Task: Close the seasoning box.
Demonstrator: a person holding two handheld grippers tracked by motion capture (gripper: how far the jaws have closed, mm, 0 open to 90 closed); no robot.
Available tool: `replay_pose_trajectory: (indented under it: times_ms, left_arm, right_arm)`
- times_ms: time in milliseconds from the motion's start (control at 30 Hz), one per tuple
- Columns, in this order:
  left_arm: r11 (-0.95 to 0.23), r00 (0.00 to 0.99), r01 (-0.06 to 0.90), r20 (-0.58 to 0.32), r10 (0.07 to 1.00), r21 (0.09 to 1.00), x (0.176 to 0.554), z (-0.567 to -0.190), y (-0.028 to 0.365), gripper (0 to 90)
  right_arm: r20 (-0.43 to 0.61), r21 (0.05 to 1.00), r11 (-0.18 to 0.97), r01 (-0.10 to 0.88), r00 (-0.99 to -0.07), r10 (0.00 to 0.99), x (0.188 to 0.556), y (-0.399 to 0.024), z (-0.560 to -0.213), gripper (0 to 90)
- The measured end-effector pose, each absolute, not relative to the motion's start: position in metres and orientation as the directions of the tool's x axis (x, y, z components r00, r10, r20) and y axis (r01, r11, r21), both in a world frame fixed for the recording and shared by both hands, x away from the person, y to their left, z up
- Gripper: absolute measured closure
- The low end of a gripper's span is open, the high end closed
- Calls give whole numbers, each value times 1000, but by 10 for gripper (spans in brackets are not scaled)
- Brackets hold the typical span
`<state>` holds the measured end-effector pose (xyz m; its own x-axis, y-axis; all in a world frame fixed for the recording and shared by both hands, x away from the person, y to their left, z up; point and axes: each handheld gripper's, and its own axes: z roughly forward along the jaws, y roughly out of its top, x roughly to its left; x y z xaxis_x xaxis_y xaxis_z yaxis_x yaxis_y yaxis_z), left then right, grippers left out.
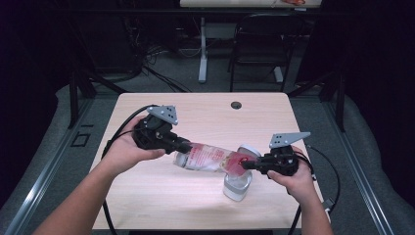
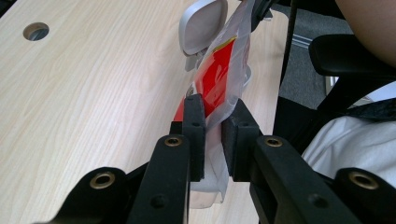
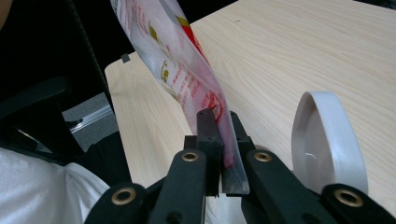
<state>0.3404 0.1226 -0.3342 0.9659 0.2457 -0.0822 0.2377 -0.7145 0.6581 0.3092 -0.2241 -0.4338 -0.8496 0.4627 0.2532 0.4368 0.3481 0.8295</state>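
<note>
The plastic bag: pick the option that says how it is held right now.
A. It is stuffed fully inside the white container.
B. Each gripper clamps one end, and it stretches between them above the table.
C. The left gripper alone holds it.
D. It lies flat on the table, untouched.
B: in the high view the plastic bag spans from the left gripper to the right gripper, and each gripper view shows jaws closed on it.
</note>
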Motion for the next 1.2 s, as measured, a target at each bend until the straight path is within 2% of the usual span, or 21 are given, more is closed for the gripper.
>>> replay_pose_trajectory:
  times_ms: [1200]
  left_arm:
    - [-713,965,241,-83,250,659,341,-332,124,809]
  right_arm:
    - [270,818,363,447,-854,444,311,-221,-437,889]
